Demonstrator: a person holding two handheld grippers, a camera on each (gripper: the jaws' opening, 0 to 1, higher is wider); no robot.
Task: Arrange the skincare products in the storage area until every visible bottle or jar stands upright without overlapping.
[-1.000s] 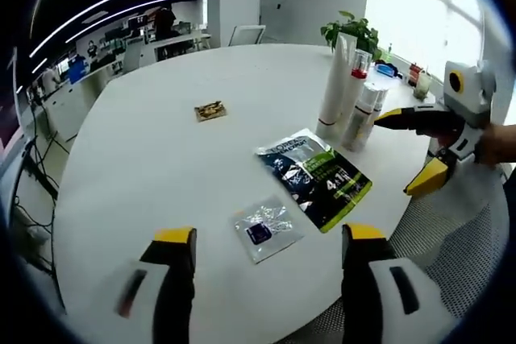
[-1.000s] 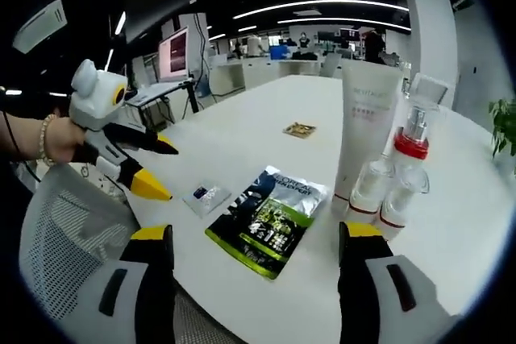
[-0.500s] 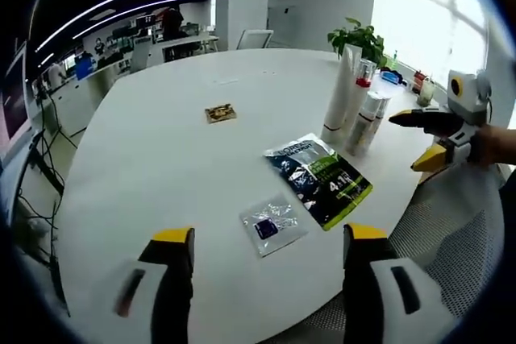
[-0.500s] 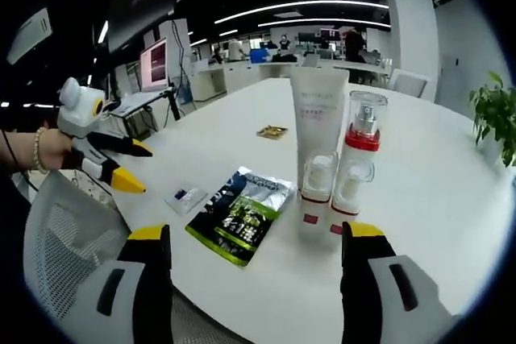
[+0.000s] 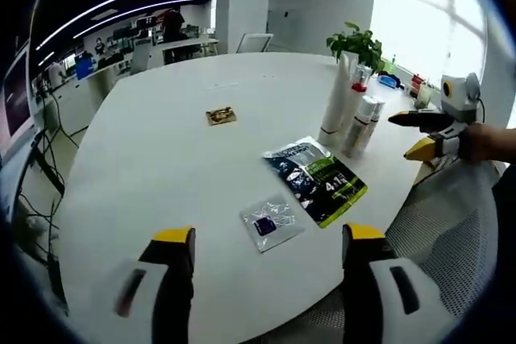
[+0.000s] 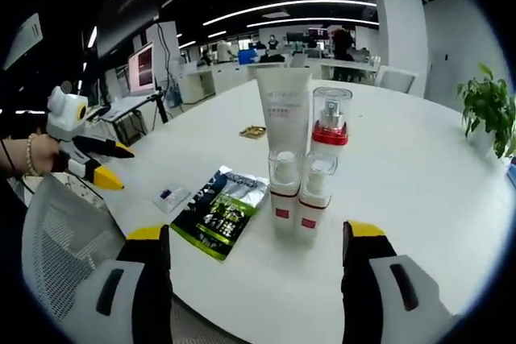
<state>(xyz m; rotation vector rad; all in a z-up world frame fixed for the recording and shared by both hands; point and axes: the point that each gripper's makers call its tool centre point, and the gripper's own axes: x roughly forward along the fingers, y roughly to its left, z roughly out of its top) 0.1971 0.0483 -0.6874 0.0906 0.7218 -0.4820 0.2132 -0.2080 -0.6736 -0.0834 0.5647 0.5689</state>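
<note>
On the round white table [image 6: 403, 191] a cluster of skincare products stands upright: a tall white tube [image 6: 284, 122], a pump bottle with a red collar [image 6: 330, 130], and two small clear-capped bottles [image 6: 283, 192] [image 6: 311, 199] in front. The same cluster [image 5: 348, 110] sits far right in the left gripper view. A dark green-and-black sachet [image 5: 316, 179] [image 6: 220, 210] lies flat beside them, with a small clear sample packet [image 5: 271, 221] [image 6: 171, 196] nearer the edge. My left gripper [image 5: 266, 239] is open over the table's near edge. My right gripper [image 6: 254, 239] is open, facing the bottles.
A small gold packet [image 5: 221, 115] [image 6: 253, 131] lies farther out on the table. A potted plant [image 5: 355, 39] [image 6: 486, 109] stands at the far side. A mesh chair [image 5: 447, 231] [image 6: 56, 231] sits by the table's edge. Office desks and monitors fill the background.
The right gripper has drawn back and swung around, so the bottles now sit centred before it. The left gripper's view has pulled back slightly. The products have not moved.
</note>
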